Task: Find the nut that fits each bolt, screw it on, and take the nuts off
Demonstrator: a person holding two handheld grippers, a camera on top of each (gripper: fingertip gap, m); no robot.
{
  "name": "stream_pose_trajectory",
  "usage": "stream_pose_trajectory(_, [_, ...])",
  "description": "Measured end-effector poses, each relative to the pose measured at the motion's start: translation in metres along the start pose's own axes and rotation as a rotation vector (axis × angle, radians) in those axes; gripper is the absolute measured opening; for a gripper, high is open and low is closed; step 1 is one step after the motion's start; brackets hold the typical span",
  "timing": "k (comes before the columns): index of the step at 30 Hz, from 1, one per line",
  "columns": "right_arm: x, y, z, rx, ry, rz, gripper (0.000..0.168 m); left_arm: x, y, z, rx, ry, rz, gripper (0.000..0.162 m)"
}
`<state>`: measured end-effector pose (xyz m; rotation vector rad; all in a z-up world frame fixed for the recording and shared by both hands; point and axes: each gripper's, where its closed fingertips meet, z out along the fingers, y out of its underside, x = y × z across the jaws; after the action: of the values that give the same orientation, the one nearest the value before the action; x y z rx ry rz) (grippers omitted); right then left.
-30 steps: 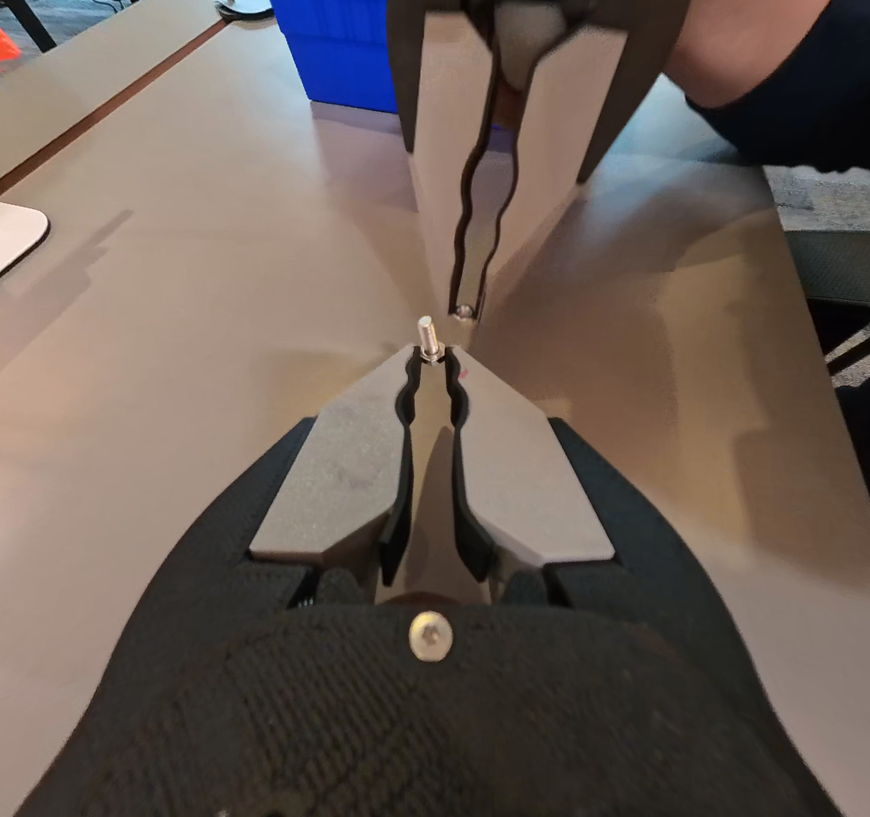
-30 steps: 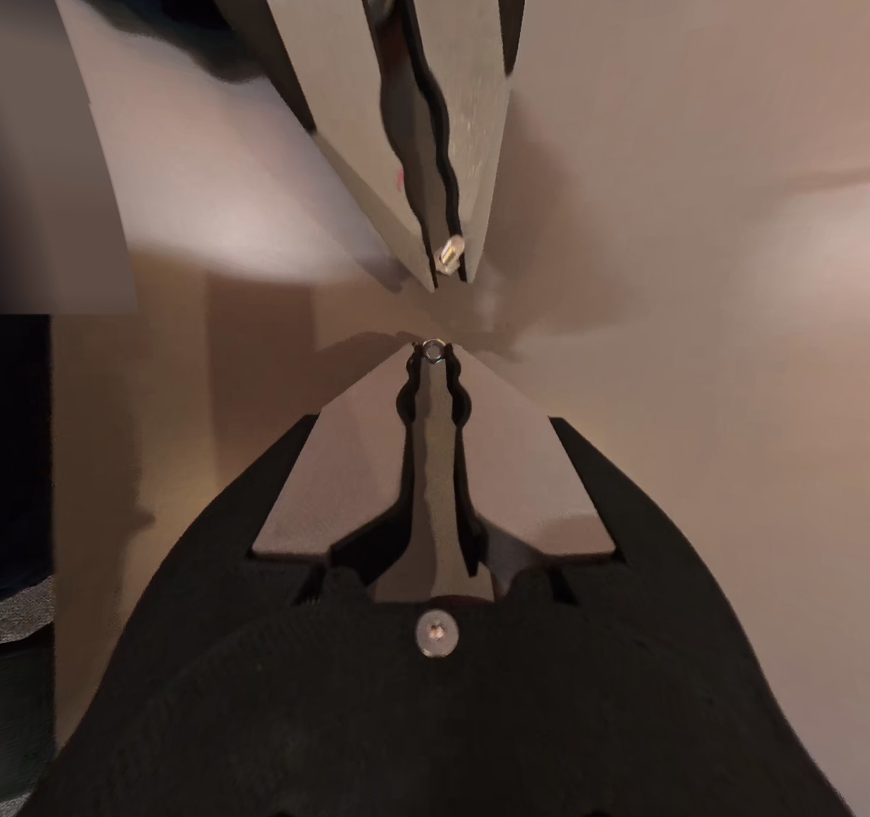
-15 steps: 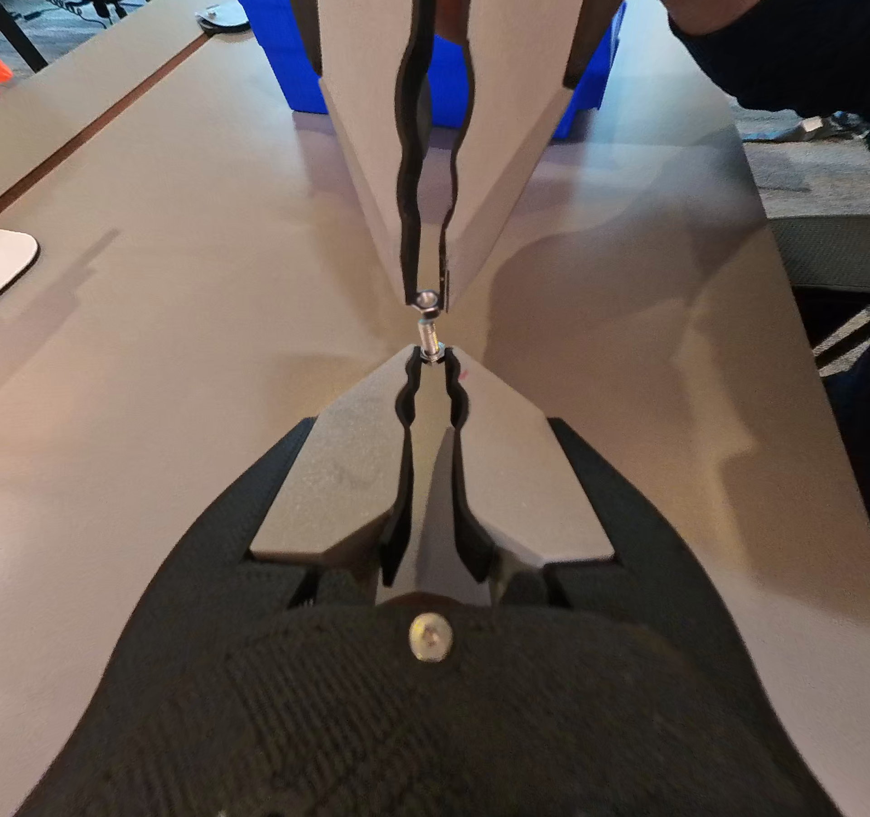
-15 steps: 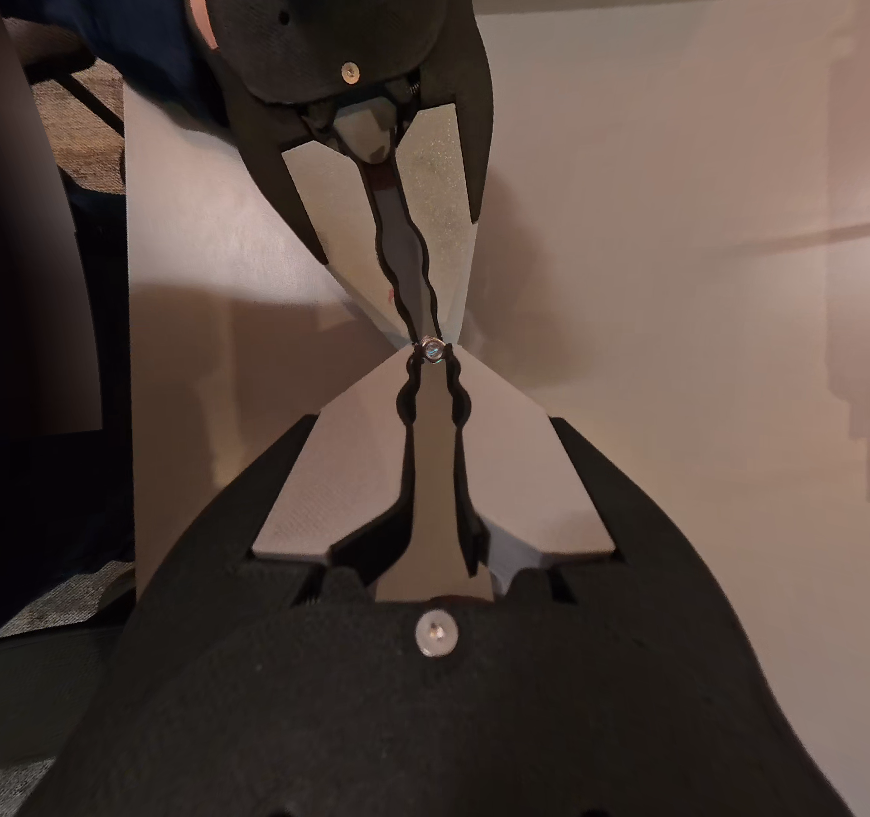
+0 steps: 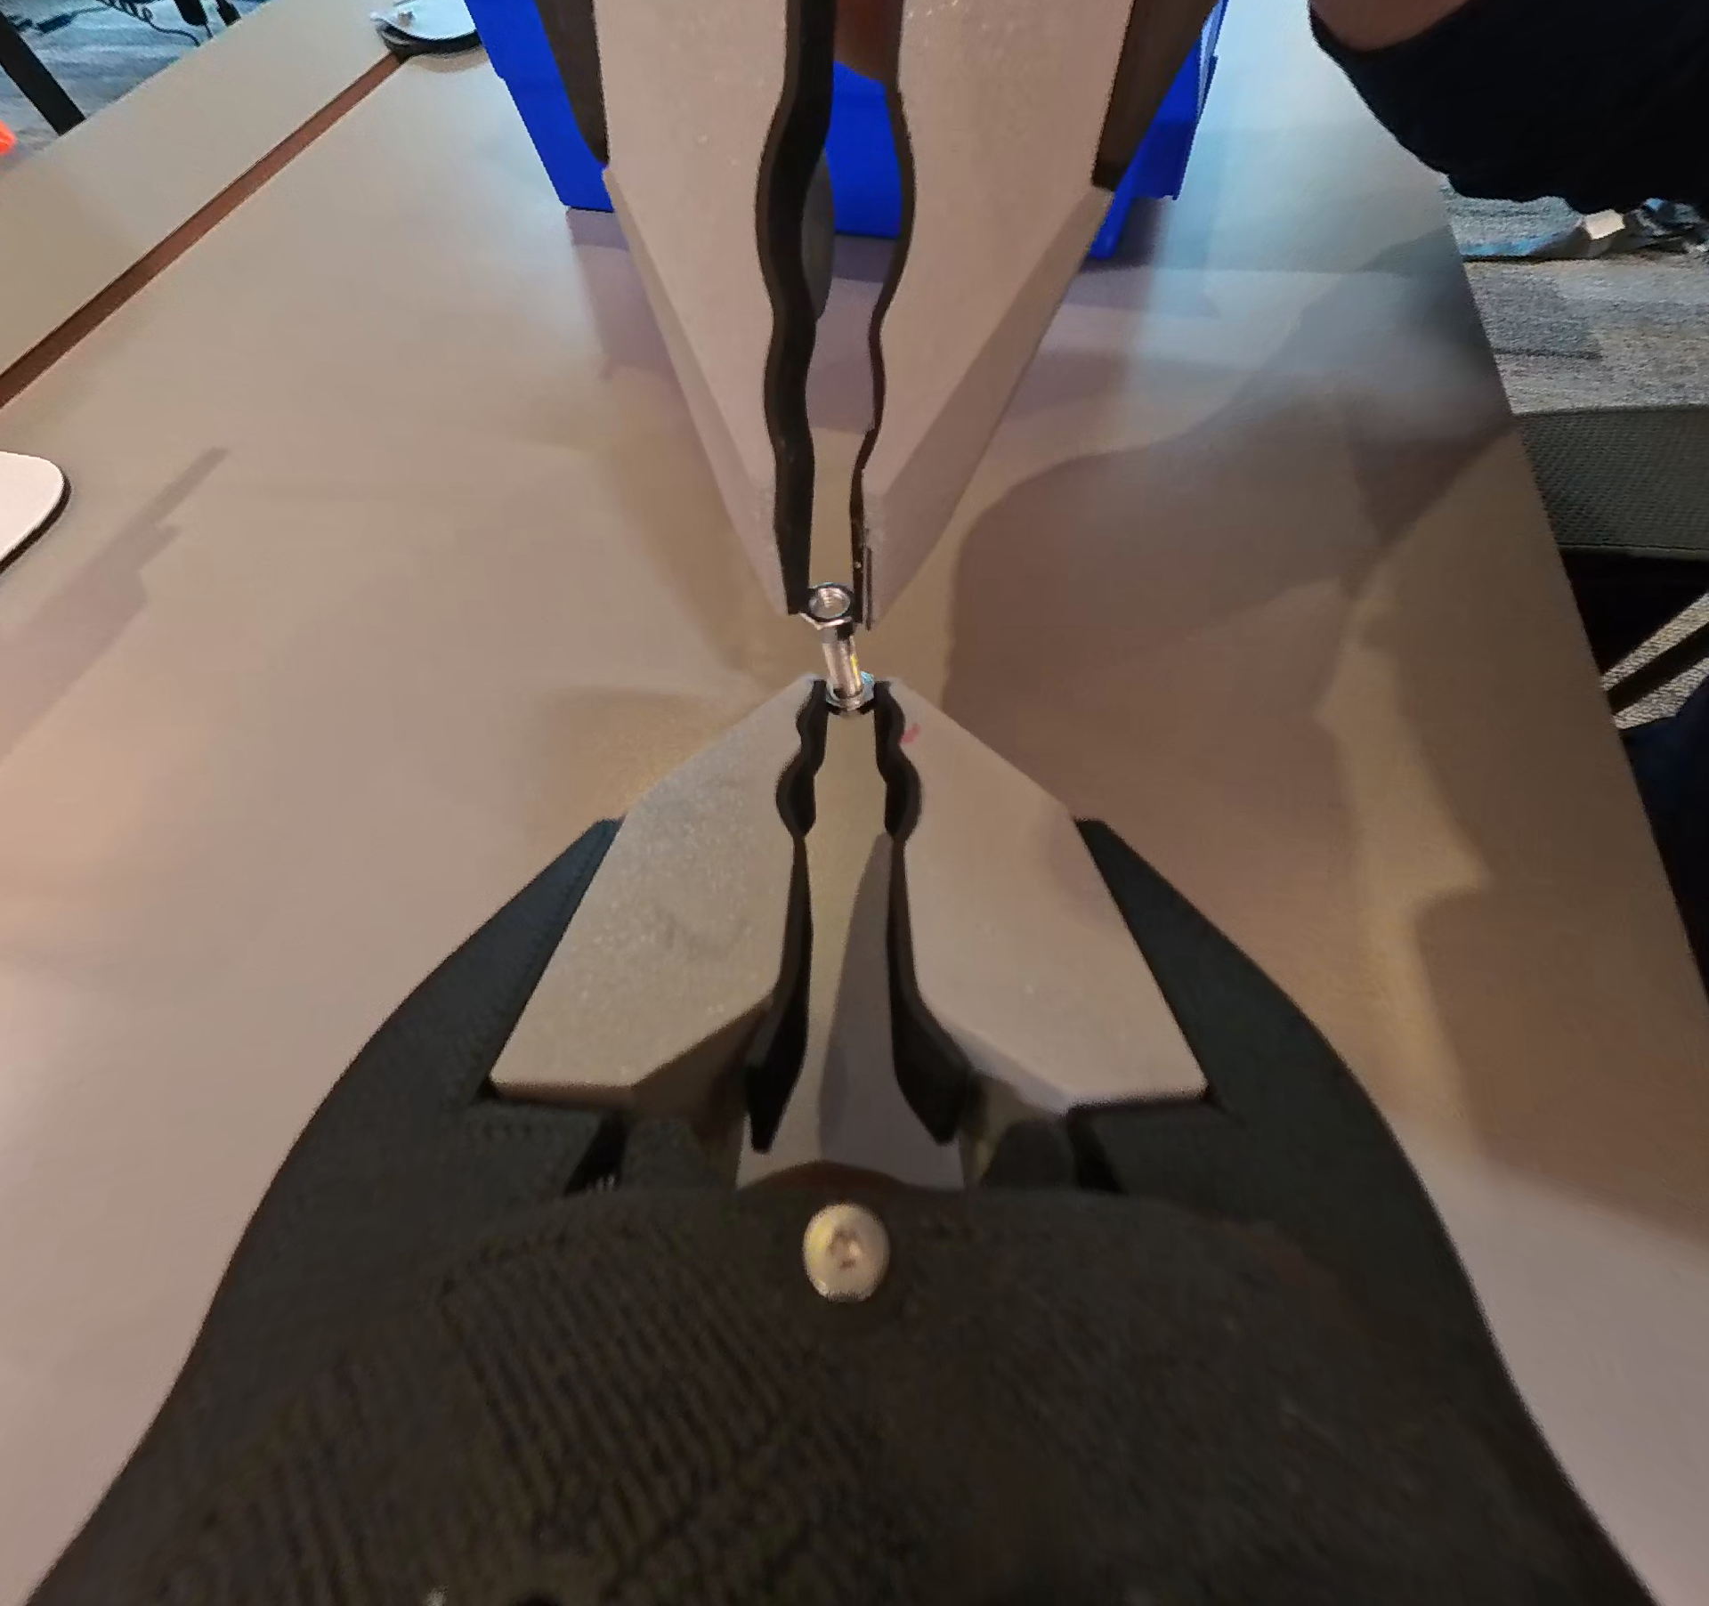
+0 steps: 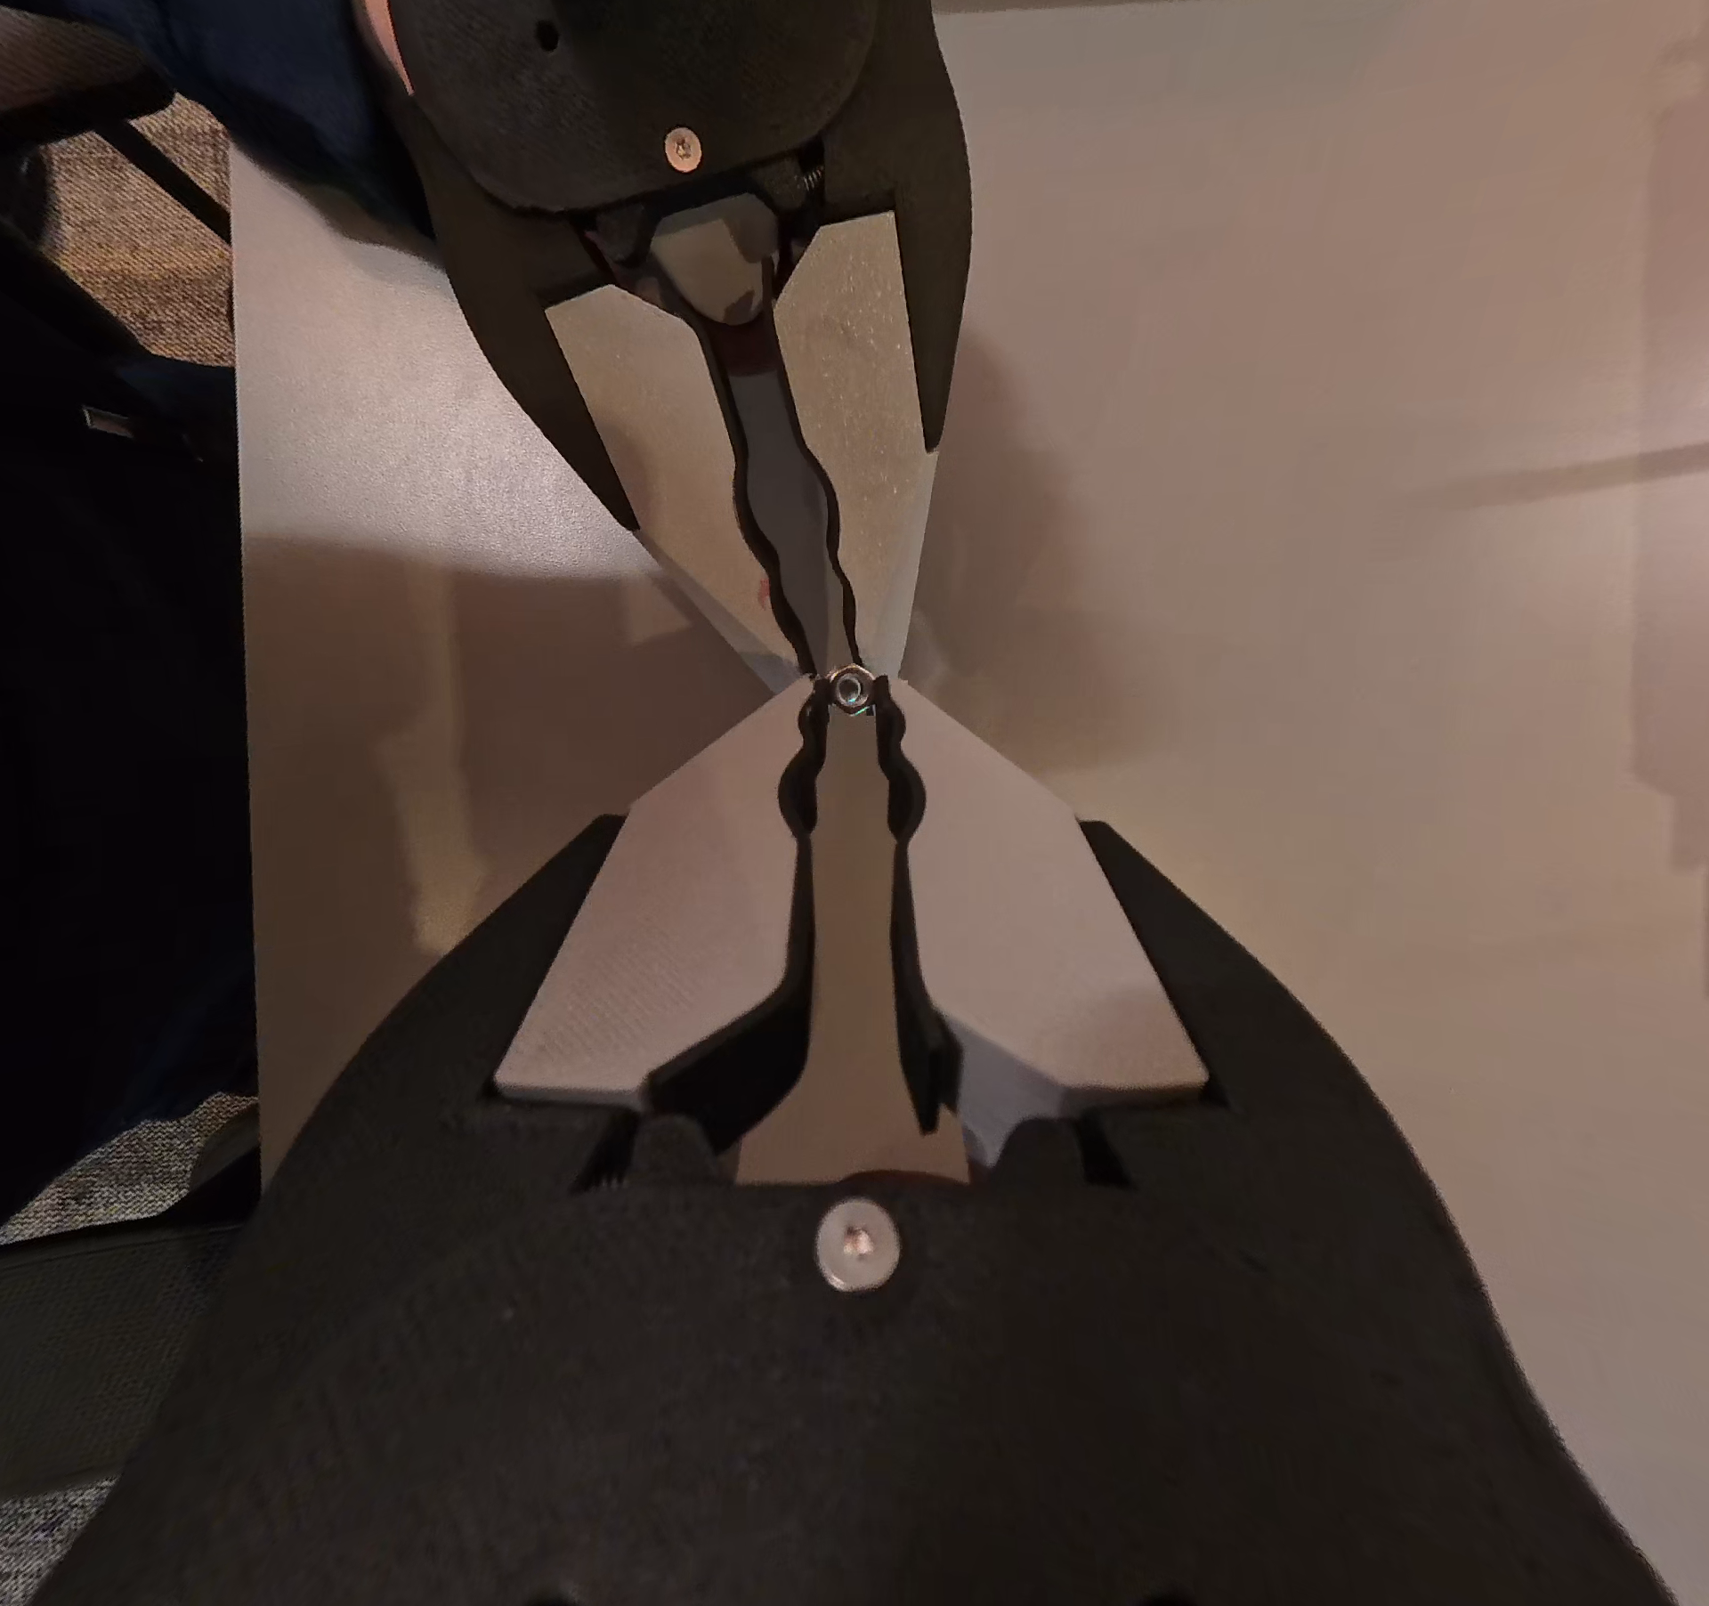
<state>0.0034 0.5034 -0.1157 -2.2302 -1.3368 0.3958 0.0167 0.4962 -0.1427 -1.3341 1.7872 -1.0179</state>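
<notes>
My left gripper (image 5: pixel 849 700) is shut on a small silver bolt (image 5: pixel 842 669) by its head, the shank pointing forward and up above the table. My right gripper (image 5: pixel 829 604) comes in from the far side, shut on a small silver hex nut (image 5: pixel 829 601) that sits on the tip of the bolt. In the right wrist view my right gripper (image 6: pixel 847 694) holds the nut (image 6: pixel 847 690) at its tips, and the left gripper (image 6: pixel 830 669) meets it tip to tip from above. The bolt is hidden behind the nut there.
A blue plastic bin (image 5: pixel 860 146) stands on the far part of the beige table (image 5: pixel 370 498), behind the right gripper. A white object (image 5: pixel 23 503) lies at the left edge. A person's forearm in a dark sleeve (image 5: pixel 1526 35) is at the upper right. A chair is off the table's right side. The grippers are tip to tip, or close to it. Left tips and right tips are each some 35 cm from the white object (image 5: pixel 23 503).
The right gripper swung in line with the left one and brought the nut from apart onto the bolt's tip. The left gripper has kept the bolt steady.
</notes>
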Motion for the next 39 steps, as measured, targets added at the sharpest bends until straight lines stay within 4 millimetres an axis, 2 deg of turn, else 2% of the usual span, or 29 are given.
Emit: stream_pose_trajectory(39, [-0.0006, 0.0012, 0.0037, -0.001, -0.016, 0.014, 0.008, -0.0006, -0.0007, -0.0001, 0.001, -0.007, 0.004, 0.007])
